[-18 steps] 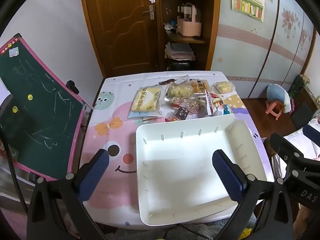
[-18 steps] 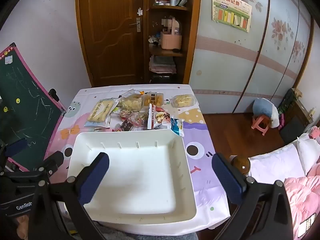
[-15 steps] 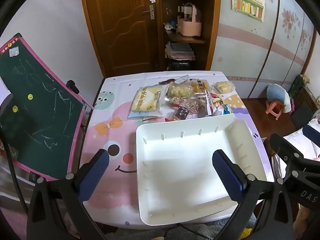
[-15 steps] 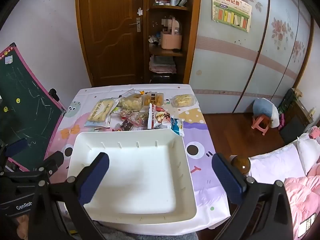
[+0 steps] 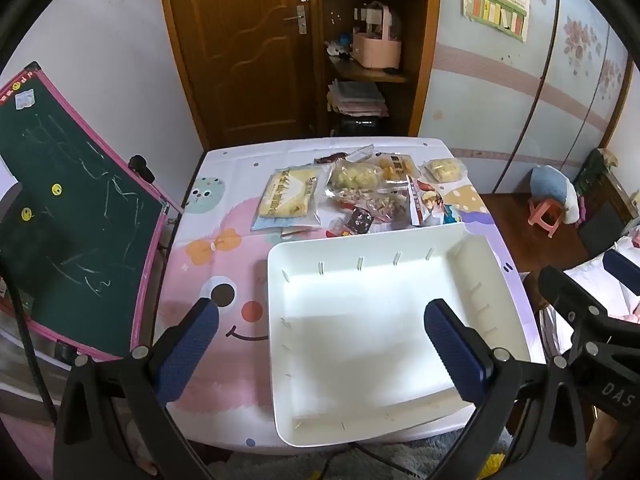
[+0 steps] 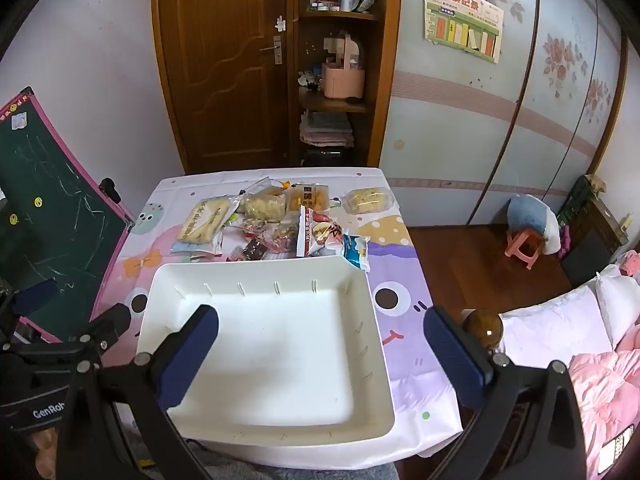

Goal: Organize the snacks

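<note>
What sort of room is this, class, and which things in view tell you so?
Most likely a child's bedroom at home: a bed with pink bedding, a small chalkboard easel, and a table under a cartoon tablecloth near a wooden door.

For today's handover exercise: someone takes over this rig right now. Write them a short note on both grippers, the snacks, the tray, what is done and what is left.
Left gripper: open, empty, above the tray's left side.
Right gripper: open, empty, above the tray's right side.
White tray: at the table's near edge, nothing in it.
Snack packets: piled on the tablecloth just beyond the tray's far rim.
Done: nothing sorted.
Left: move every packet into the tray.
</note>
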### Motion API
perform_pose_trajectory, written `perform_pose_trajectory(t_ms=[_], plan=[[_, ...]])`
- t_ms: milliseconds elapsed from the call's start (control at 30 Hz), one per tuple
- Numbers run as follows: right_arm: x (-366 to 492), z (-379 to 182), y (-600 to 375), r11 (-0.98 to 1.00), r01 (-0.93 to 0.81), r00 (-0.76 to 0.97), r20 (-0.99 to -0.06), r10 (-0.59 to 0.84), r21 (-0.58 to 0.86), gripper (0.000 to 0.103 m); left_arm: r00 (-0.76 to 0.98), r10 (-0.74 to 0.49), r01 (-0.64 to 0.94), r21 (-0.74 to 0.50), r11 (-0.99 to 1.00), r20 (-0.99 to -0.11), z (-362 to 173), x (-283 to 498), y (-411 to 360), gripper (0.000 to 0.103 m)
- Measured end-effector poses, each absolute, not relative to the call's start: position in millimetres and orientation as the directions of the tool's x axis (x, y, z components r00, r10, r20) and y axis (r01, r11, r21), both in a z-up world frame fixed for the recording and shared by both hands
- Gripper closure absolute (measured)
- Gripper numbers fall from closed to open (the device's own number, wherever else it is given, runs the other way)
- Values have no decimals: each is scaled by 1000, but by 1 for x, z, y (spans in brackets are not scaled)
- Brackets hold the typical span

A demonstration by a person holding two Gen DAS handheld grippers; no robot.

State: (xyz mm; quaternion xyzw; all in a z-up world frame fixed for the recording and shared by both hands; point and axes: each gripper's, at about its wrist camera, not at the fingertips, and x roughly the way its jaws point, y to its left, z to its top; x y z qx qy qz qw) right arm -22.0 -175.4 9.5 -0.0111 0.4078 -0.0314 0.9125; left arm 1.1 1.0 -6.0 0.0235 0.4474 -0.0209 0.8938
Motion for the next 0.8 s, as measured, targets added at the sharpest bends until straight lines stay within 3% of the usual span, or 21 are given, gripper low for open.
perform_pose_trajectory(t_ms=[800], plan=[[-20,5,-173,999,39,668,-743,-50,-32,0,568,-73,81,-33,996,-820,-12,2,-3,7]])
